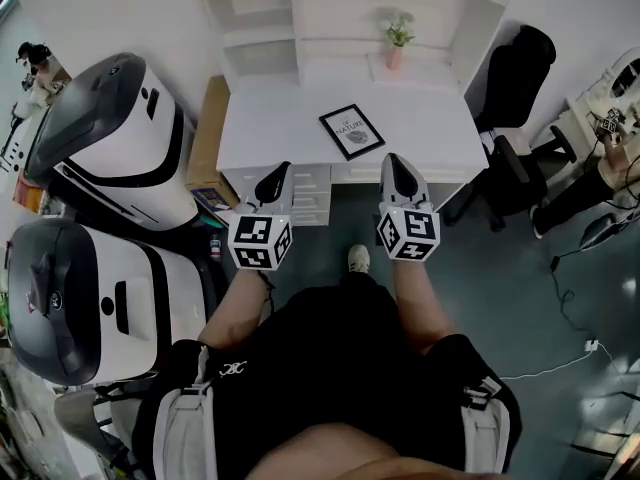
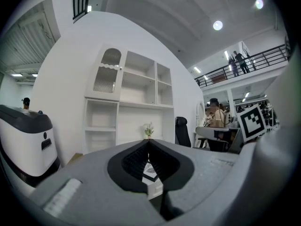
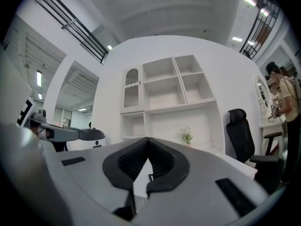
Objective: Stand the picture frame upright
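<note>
A black picture frame (image 1: 352, 131) with a white mat lies flat on the white desk (image 1: 270, 128), right of its middle. My left gripper (image 1: 274, 173) is at the desk's near edge, left of the frame, shut and holding nothing. To the right, my right gripper (image 1: 396, 162) is also at the near edge, just short of the frame, shut and holding nothing. In the left gripper view the closed jaws (image 2: 148, 143) leave a gap through which part of the frame (image 2: 150, 171) shows. The right gripper view shows its jaws (image 3: 147, 141) closed on nothing.
A small potted plant (image 1: 397, 38) stands at the desk's back, under white wall shelves (image 1: 330, 13). A black office chair (image 1: 515, 88) is to the right. Two large white machines (image 1: 110, 138) and a cardboard box (image 1: 207, 133) stand at the left. Drawers (image 1: 305, 196) sit under the desk.
</note>
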{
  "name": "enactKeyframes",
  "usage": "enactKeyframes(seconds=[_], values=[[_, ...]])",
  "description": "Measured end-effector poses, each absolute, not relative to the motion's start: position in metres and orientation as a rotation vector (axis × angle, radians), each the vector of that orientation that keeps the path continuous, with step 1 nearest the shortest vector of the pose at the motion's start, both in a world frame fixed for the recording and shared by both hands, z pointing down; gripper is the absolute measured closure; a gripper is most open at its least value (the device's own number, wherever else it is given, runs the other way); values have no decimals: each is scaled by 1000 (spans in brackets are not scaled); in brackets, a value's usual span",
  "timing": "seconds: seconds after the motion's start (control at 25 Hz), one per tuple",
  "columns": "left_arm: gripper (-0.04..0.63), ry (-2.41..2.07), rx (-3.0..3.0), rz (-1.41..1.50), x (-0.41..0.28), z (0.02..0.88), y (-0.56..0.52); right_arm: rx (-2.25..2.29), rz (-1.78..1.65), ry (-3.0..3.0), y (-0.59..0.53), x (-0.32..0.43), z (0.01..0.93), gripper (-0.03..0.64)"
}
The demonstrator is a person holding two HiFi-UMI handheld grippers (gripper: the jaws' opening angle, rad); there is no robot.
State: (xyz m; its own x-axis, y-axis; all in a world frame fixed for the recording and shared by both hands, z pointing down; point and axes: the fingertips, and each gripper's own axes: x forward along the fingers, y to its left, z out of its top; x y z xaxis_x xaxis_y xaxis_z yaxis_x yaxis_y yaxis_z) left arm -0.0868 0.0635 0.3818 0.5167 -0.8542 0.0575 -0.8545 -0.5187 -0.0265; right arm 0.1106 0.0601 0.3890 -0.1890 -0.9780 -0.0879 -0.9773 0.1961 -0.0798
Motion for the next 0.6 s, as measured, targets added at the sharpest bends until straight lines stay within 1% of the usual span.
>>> enactKeyframes(seconds=[0.32,0.6], values=[[578,-1586,2673,160,-30,375,-33,-1903,-142,2362,-48,172,393,615],[578,-1665,2592,181,3,370,-98,-1806,-181,2458,-125,198,391,615]])
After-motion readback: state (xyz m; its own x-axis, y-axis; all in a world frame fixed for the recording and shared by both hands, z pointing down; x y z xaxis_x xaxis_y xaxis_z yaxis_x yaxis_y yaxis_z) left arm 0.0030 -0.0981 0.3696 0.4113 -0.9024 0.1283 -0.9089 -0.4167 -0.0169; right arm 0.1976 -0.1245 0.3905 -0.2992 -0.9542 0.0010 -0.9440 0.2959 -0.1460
